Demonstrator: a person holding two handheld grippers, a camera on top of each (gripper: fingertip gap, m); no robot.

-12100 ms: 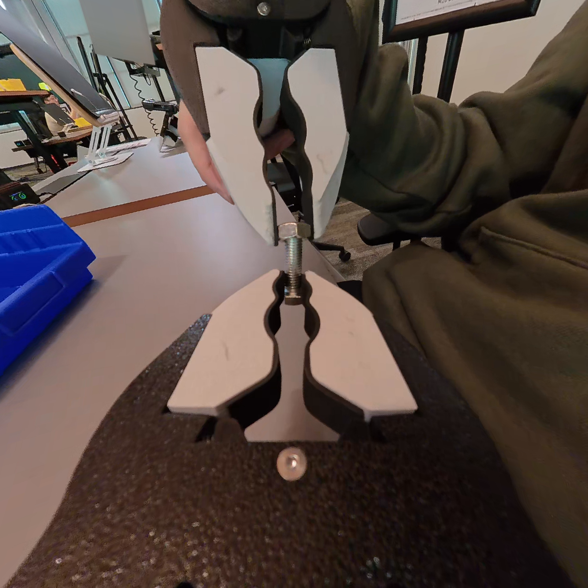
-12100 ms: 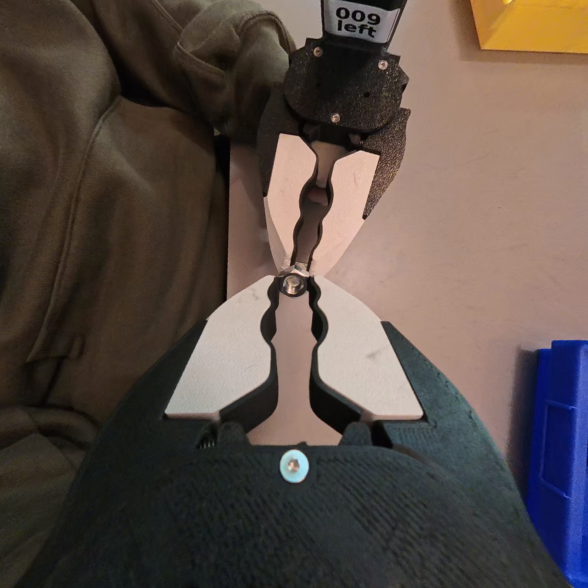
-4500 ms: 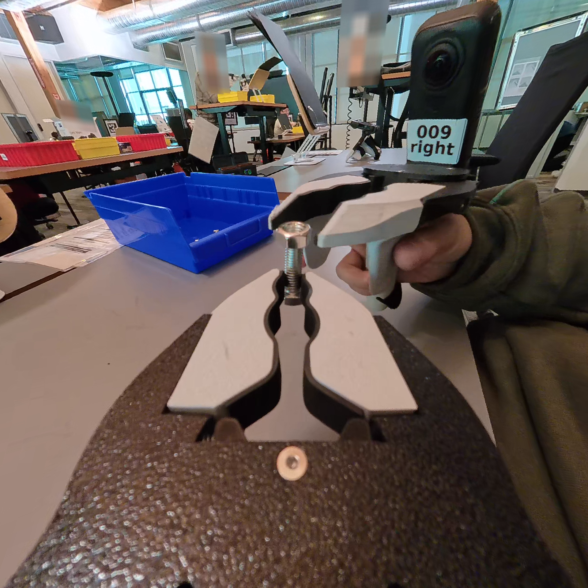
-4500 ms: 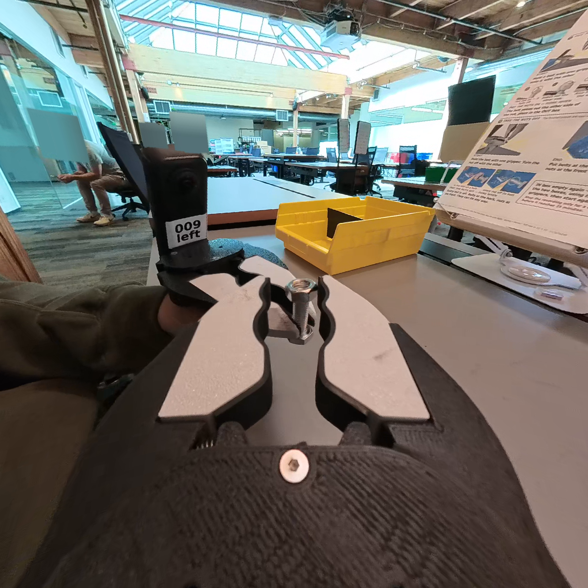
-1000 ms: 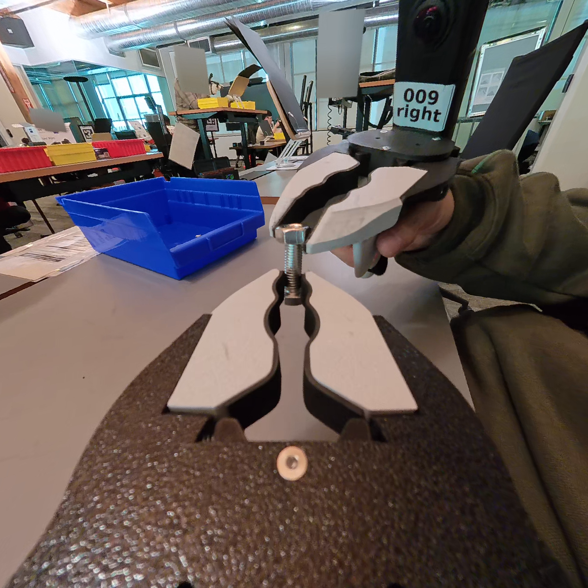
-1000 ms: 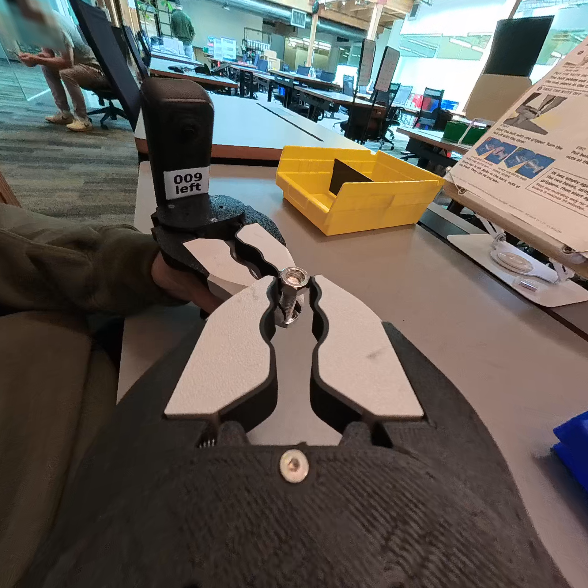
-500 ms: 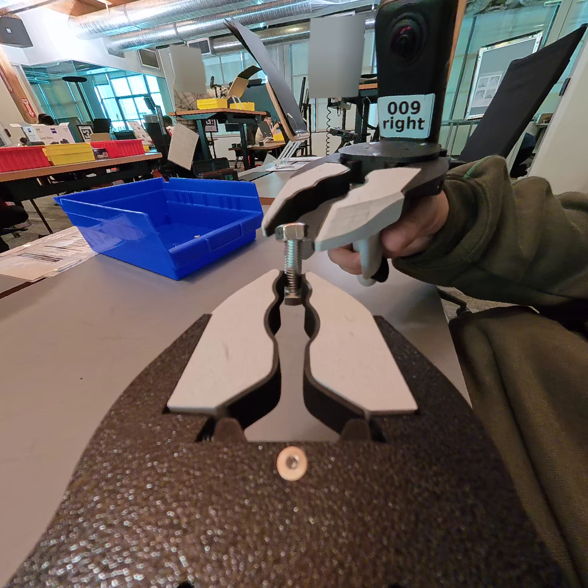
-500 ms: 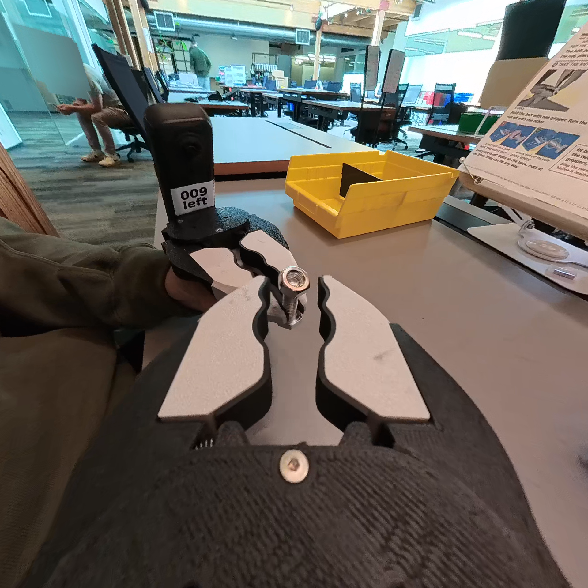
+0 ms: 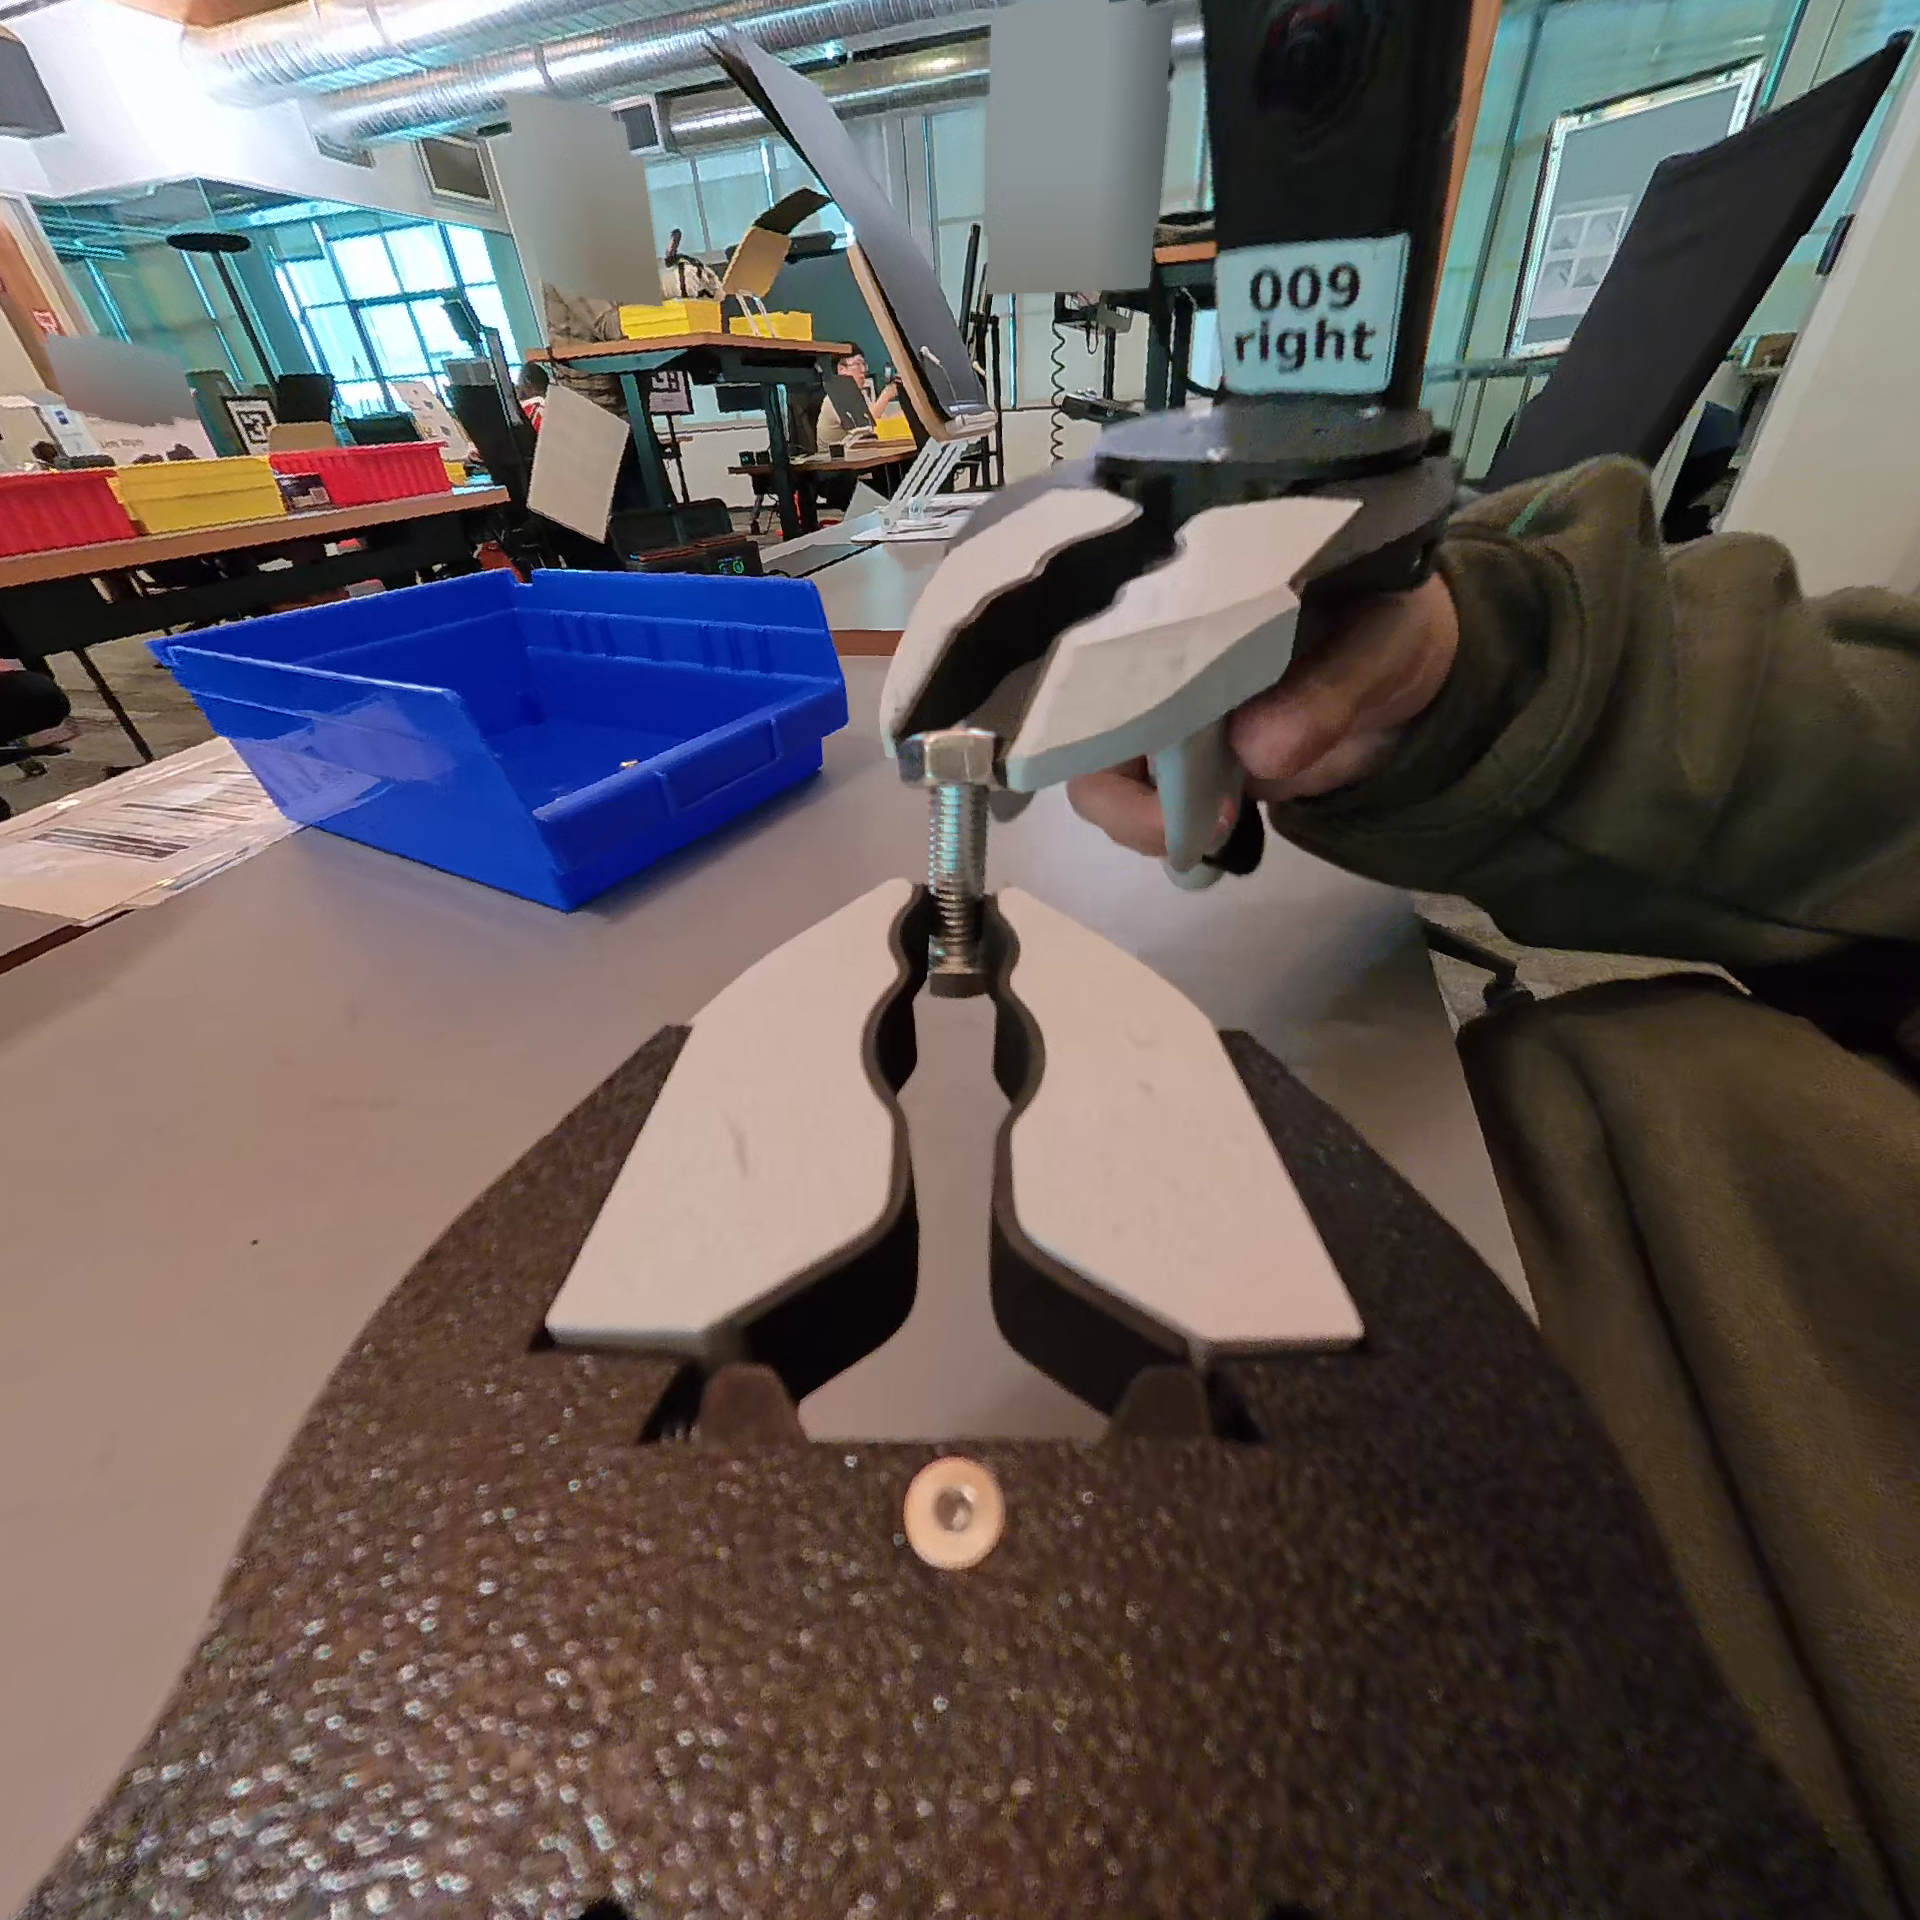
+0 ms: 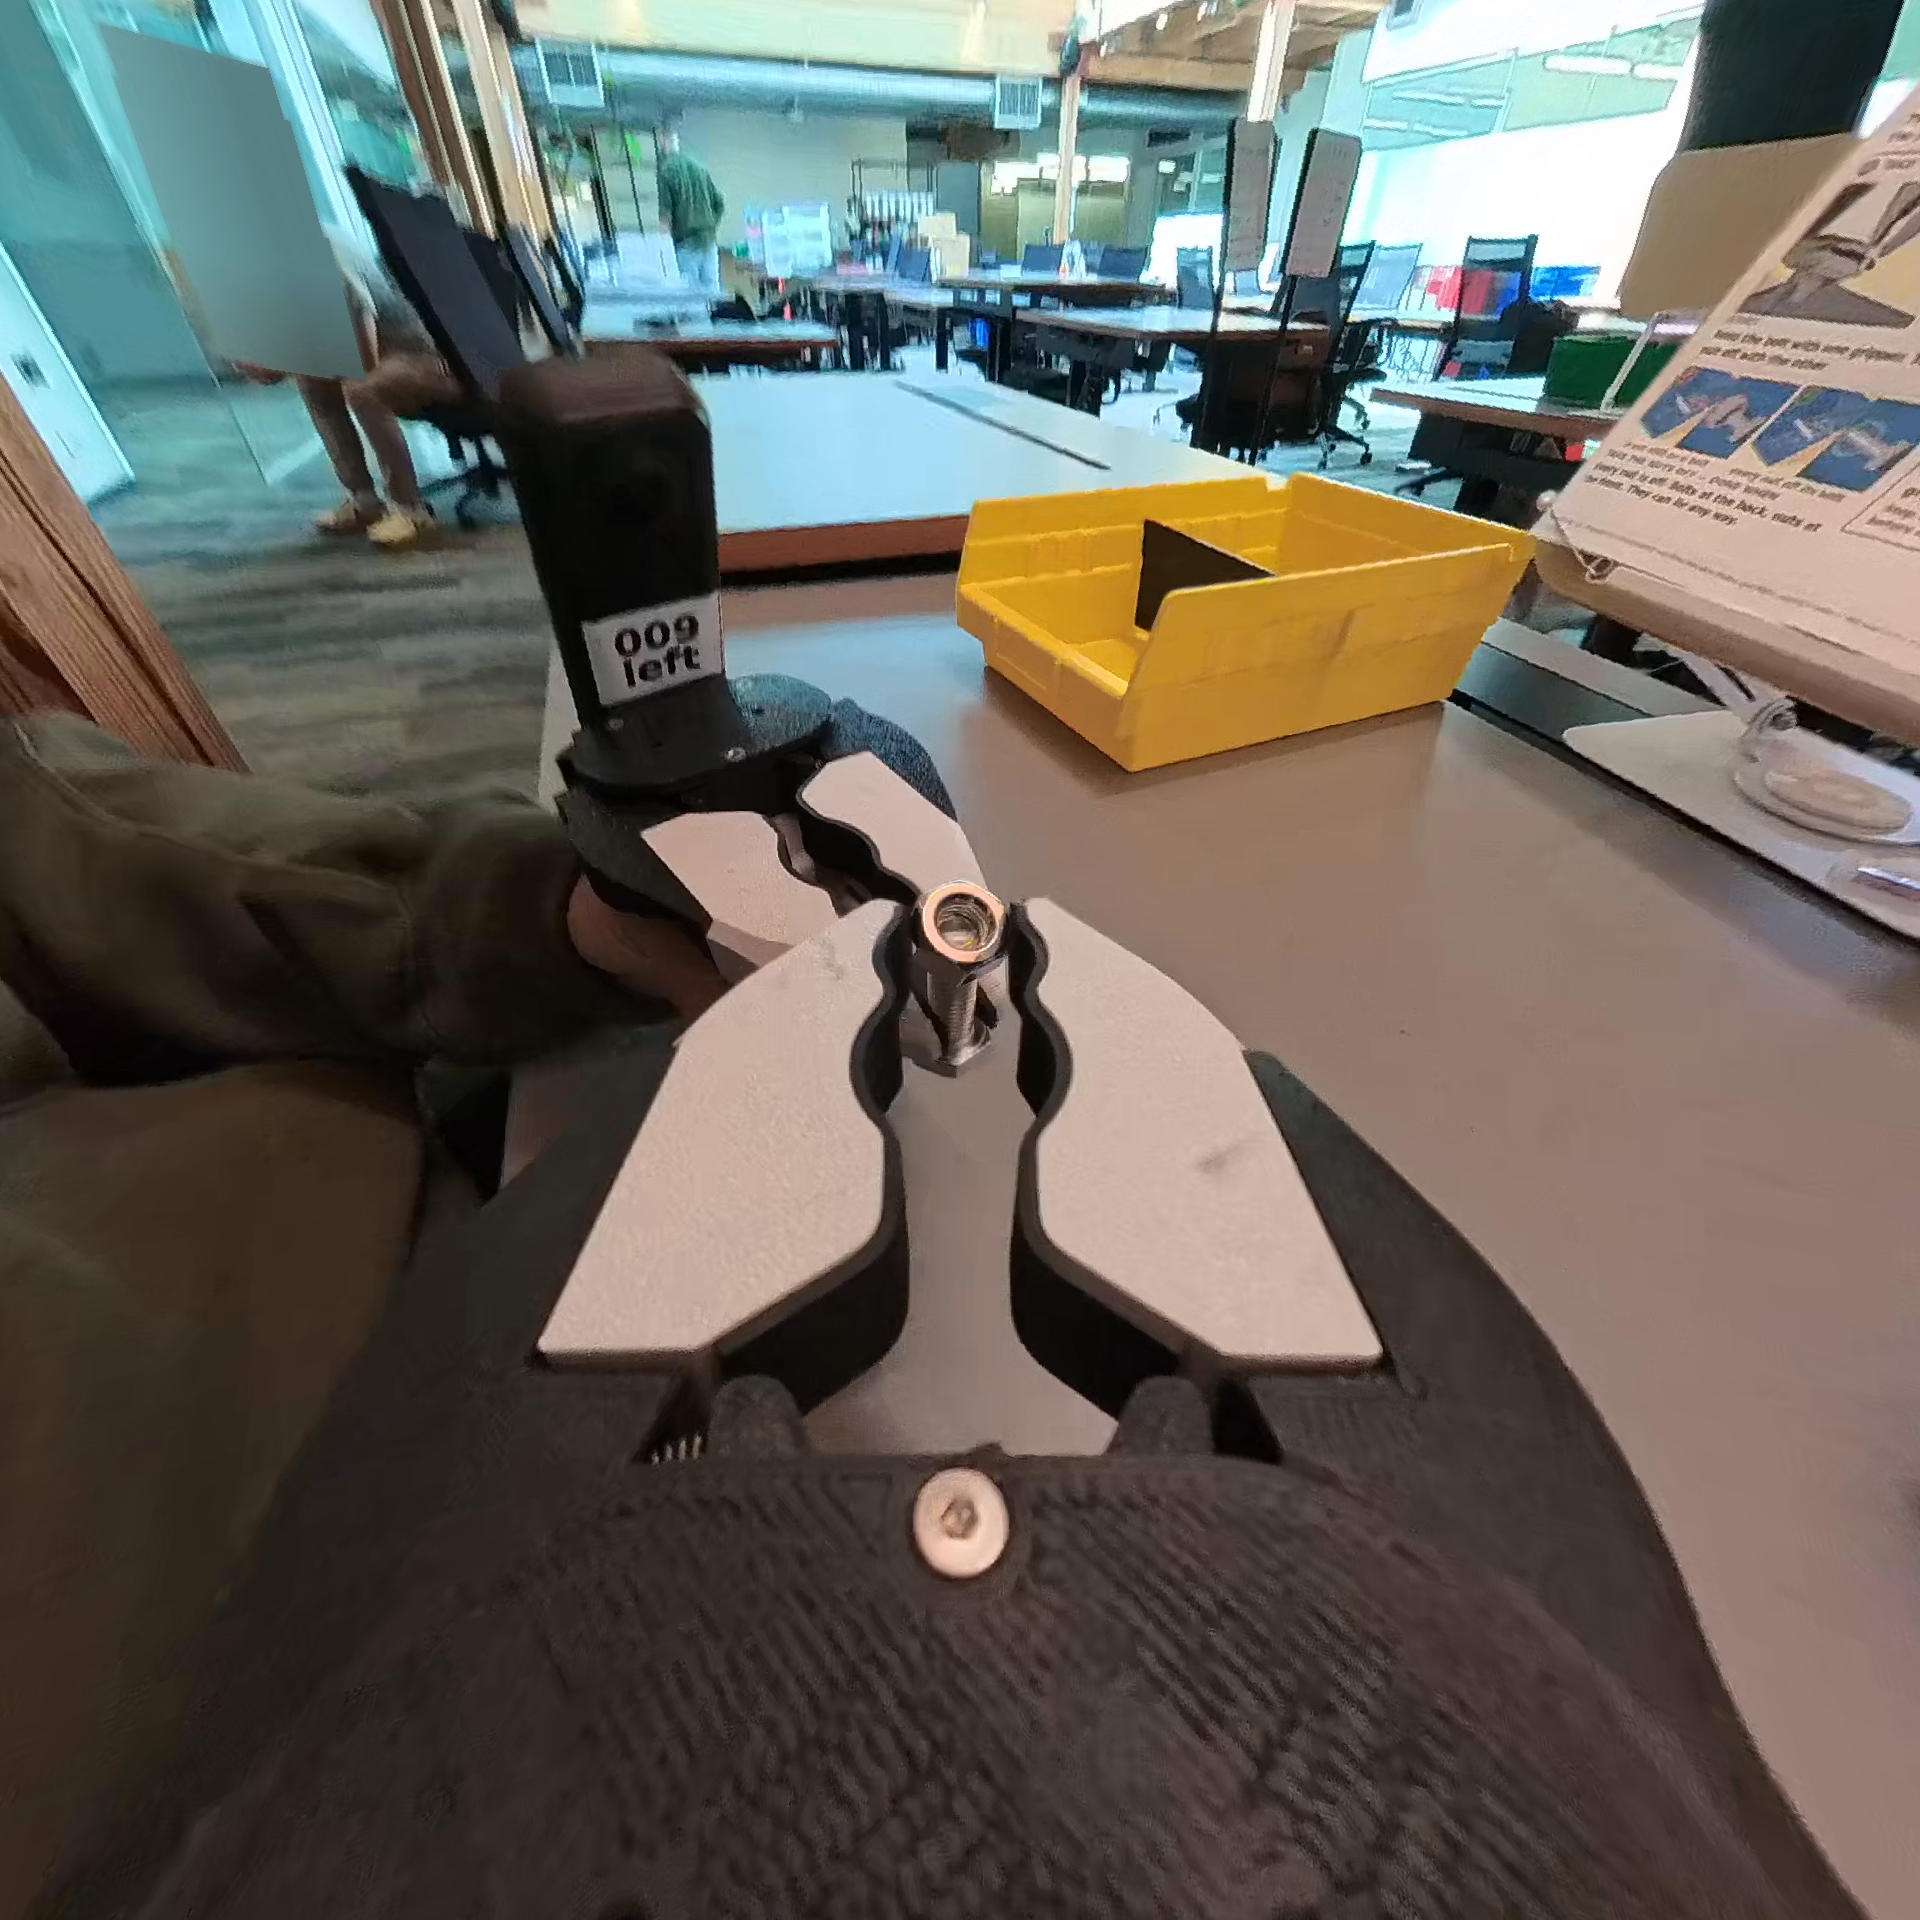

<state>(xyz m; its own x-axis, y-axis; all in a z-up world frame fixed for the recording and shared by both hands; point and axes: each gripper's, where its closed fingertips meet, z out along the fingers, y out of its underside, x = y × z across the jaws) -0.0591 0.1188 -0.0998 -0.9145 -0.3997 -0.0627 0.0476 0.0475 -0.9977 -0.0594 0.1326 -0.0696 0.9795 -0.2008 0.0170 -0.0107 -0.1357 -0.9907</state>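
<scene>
A silver bolt (image 9: 954,852) stands upright above the grey table (image 9: 312,1091). My left gripper (image 9: 956,940) is shut on the bolt's lower end. A hex nut (image 9: 948,756) sits at the top of the bolt's thread. My right gripper (image 10: 961,935) is closed around that nut (image 10: 962,927), and the bolt shaft (image 10: 951,1013) shows below it. In the left wrist view the right gripper (image 9: 951,750) reaches in from the upper right, held by a hand in an olive sleeve (image 9: 1610,727). In the right wrist view the left gripper (image 10: 940,1039) comes in from the left.
A blue bin (image 9: 520,707) stands on the table to the left in the left wrist view, with papers (image 9: 125,831) beside it. A yellow bin (image 10: 1226,644) with a black divider stands ahead in the right wrist view. An instruction sheet on a stand (image 10: 1766,416) is at the right. Only a small space, under 4 cm, lies between the two pairs of fingers.
Half a second ago my right gripper's jaws stood open around the nut; now they have closed on it. My left gripper has kept hold of the bolt throughout.
</scene>
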